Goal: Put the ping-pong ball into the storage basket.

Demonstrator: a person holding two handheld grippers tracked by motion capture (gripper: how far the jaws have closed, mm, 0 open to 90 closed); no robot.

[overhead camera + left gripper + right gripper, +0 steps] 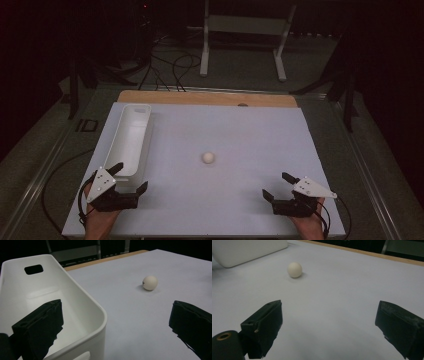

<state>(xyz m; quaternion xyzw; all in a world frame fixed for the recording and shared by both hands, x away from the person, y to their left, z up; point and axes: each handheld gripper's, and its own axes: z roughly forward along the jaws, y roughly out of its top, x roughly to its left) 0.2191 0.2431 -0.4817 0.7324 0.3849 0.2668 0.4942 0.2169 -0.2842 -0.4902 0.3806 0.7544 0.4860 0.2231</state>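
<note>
Resting near the front edge of the white table point(240, 210), both tools sit idle. Left gripper point(129, 178) has jaws spread wide, nothing held; one jaw hangs over the near end of the white bin point(131, 135), the other is outside it, above the tabletop. Right gripper point(280, 186) also spread wide, empty, aimed toward the middle of the table.

Further out: small off-white ball point(208, 157) lies alone near the table centre, well apart from both grippers, right of the bin. In the left gripper view a dark mark shows on its side, can't tell what it is.

Bin is long, runs along the left side, looks empty.

Likely job: ball into bin. Risks, as a guess: round ball rolls off if a jaw nudges it before closing; off-centre pinch squirts it out; left jaw astride the rim could snag or shove the bin when that hand moves. Beyond the table: wooden strip, cables, white stand on the floor.
</note>
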